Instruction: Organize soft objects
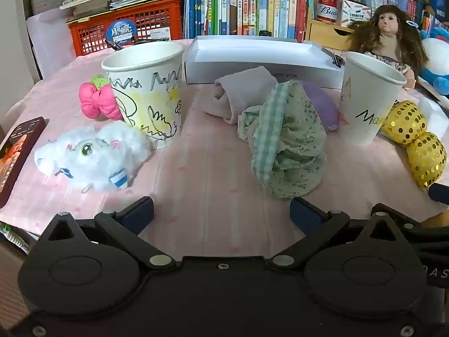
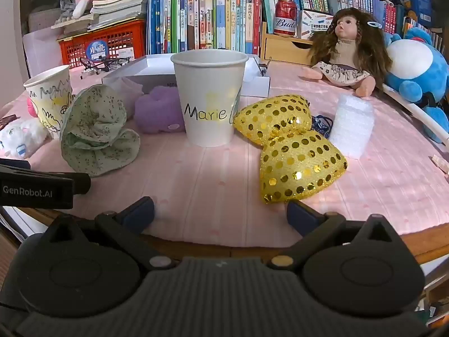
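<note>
On the pink tablecloth lie soft things: a green patterned cloth, a rolled grey sock, a purple plush, a white fluffy toy, a pink bow and a gold sequin bow. Two paper cups stand among them, a scribbled one and one marked "Marie". My left gripper is open near the table's front, short of the green cloth. My right gripper is open too, its right finger just below the gold bow.
A white shallow box sits behind the cups. A phone lies at the left edge. A doll, a blue plush and a white foam wrap are at right. Books, a red crate and a can line the back.
</note>
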A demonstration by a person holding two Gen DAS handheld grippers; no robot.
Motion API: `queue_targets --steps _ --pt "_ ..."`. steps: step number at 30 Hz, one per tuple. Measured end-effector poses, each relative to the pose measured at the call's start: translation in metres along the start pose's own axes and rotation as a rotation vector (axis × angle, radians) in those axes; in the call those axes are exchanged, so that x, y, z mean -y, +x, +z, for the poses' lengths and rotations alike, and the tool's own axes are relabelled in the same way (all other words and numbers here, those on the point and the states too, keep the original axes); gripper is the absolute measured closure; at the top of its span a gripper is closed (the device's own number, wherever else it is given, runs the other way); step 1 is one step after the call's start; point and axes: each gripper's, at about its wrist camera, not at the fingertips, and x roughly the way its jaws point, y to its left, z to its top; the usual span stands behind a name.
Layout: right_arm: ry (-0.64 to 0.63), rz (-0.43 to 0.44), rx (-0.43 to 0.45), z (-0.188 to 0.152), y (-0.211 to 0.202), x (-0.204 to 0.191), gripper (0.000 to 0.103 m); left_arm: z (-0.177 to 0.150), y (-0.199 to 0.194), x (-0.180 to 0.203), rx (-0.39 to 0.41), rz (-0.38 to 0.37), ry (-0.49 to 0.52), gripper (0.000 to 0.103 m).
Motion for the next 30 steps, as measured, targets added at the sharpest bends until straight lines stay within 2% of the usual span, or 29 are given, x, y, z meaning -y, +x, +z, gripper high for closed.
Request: queue_targets --steps 30 --pt "0.0 0.0 -0.004 -0.0002 0.0003 -0.0005 0.0 0.0019 0.0025 -0.0026 -0.015 0.003 -0.001 0.0"
